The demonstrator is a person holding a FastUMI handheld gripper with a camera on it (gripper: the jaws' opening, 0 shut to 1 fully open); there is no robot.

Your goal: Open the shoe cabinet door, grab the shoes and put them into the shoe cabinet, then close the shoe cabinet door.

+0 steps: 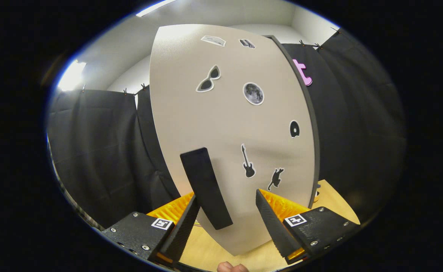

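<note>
The hand-held gripper is spread wide and grasps nothing, its two fingers standing apart with the black bar handle of the shoe cabinet door reaching down between them, closer to the left finger, at about eleven o'clock from the midpoint of the tips; whether that finger touches the handle cannot be told. The door is a pale grey-beige panel with a dark edge along its right side, and it stands straight ahead of the fingers, rising well above them. Stickers dot its face: a pair of sunglasses at about twelve o'clock from the handle, a moon to the right of that, a small dark disc toward the door's right edge, and a guitar and a cat just above the right finger. Two more small stickers sit near the door's top. Under the fingers lies the light wooden table, also showing beyond the door's lower right corner. A fingertip of a person peeks in at six o'clock.
</note>
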